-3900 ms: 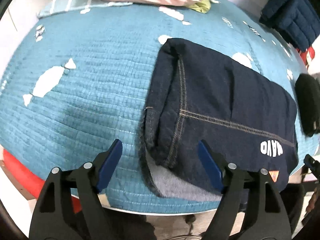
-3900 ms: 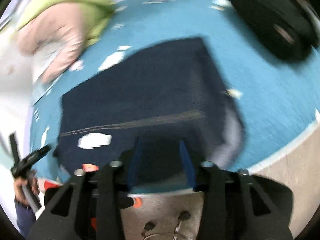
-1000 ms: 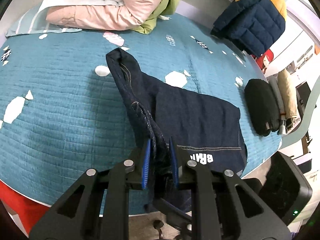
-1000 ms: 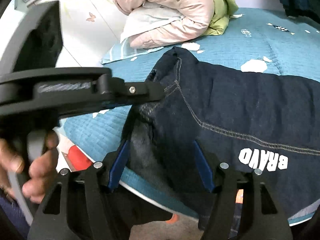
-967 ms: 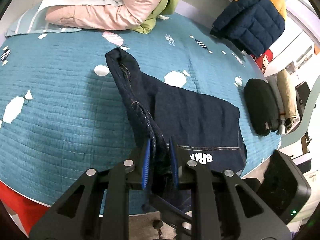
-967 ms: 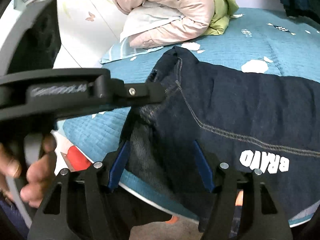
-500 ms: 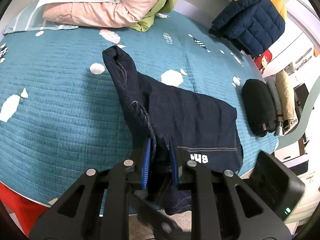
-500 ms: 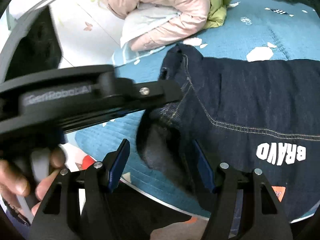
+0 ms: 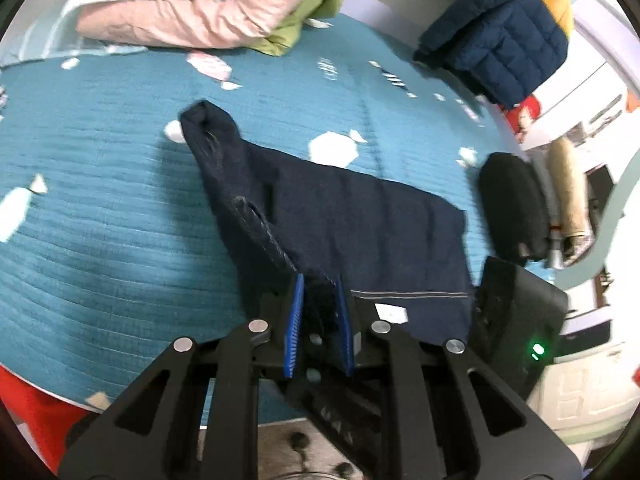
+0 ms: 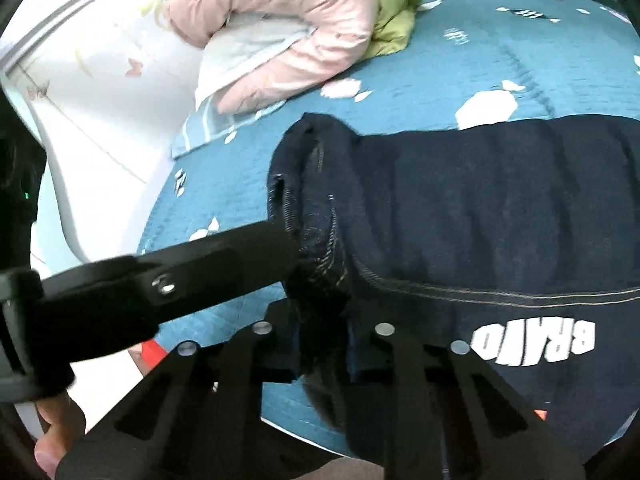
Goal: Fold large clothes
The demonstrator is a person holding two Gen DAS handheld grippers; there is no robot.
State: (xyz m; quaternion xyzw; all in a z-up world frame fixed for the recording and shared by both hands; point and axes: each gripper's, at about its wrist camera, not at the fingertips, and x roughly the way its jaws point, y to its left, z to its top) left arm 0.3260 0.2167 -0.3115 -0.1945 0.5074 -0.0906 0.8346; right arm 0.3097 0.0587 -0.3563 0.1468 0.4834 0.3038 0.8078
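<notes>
A folded dark navy denim garment [image 9: 352,216] with white "BRAVO" lettering [image 10: 532,342] lies on the teal quilted bed [image 9: 100,208]. My left gripper [image 9: 318,320] is shut on the garment's near edge and lifts it off the bed. My right gripper [image 10: 322,344] is shut on the same edge just below. In the right wrist view the left gripper's black arm [image 10: 160,280] crosses from the left and meets the denim.
A pink and green padded jacket pile [image 9: 208,12] lies at the bed's far end. A navy and yellow puffer jacket [image 9: 504,40] sits far right. A black rolled item [image 9: 512,208] lies at the right edge. The bed's front edge [image 9: 240,420] is close below me.
The right gripper's jaws have closed on the denim edge beside the left gripper. The left gripper still holds the edge and has pulled it a little higher and nearer.
</notes>
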